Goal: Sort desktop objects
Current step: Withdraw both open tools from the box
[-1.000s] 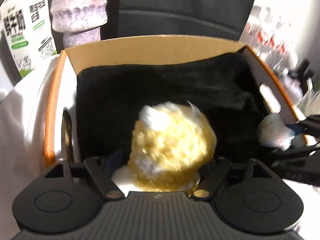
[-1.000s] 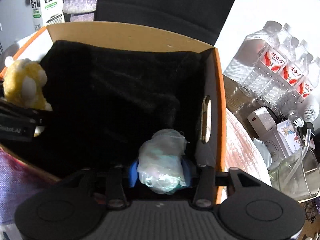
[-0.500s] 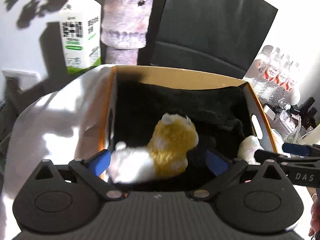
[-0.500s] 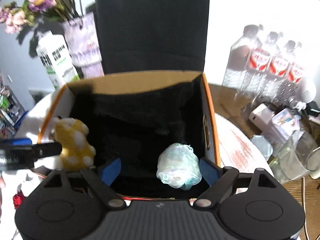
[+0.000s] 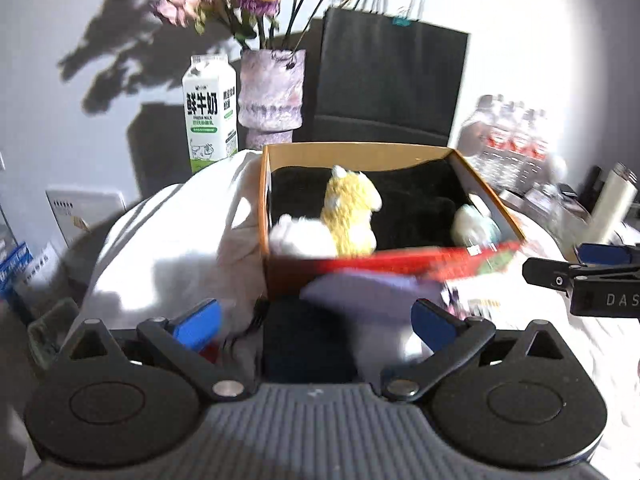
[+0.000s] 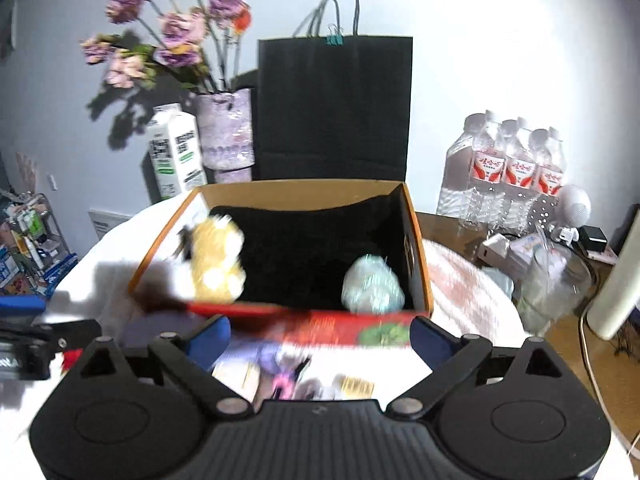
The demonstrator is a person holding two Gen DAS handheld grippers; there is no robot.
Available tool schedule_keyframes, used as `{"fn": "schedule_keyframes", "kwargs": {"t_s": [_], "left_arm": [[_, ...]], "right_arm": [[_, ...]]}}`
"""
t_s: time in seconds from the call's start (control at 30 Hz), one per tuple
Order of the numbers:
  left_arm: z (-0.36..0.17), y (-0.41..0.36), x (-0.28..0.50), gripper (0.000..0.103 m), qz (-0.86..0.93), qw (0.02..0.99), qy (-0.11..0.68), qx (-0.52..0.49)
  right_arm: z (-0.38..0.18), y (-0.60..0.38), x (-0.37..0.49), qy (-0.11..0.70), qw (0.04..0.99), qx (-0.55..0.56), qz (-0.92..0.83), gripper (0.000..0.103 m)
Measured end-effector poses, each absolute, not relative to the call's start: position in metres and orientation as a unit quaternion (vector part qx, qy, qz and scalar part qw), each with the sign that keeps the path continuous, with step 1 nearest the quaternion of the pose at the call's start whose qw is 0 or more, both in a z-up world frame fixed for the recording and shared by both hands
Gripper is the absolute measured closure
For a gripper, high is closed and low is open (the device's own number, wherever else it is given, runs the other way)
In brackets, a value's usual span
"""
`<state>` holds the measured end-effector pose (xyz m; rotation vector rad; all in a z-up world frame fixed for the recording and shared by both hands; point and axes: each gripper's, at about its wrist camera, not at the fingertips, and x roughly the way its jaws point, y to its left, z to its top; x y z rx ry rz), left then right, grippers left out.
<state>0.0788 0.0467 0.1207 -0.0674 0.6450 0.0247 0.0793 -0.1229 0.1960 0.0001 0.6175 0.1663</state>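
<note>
Drop-off step looks done: yellow plush toy and pale crumpled bag sit in the cardboard box, left claw wide open and empty, right claw opening, empty too, so next probably means picking from the blurry clutter on the counter.

A yellow-and-white plush toy and a pale bluish-white bundle sit on black lining in an orange-edged brown cardboard box; purple flowers fill a mottled lilac vase.
</note>
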Motion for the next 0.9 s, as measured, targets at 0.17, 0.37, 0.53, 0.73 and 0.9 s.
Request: {"fn": "schedule_keyframes", "kwargs": {"t_s": [0.17,0.37,0.53,0.73,0.9], "left_arm": [[0.100,0.042,-0.014,0.000,0.012,0.965,0.260,-0.024],[0.070,0.020,-0.107,0.000,0.039,0.984,0.176,-0.002],[0.051,-0.006,-0.126,0.000,0.050,0.988,0.144,0.030],[0.032,-0.020,-0.148,0.000,0.054,0.990,0.127,0.015],[0.023,-0.014,-0.151,0.000,0.048,0.989,0.140,0.009]], "right_arm": [[0.162,-0.128,-0.014,0.255,0.961,0.021,0.103,0.003],[0.124,-0.135,-0.104,0.209,0.971,0.072,0.092,0.000],[0.107,-0.120,-0.155,0.147,0.986,0.034,0.067,0.000],[0.086,-0.094,-0.192,0.059,0.995,-0.041,0.069,0.000],[0.080,-0.095,-0.189,0.091,0.994,-0.016,0.064,0.000]]}}
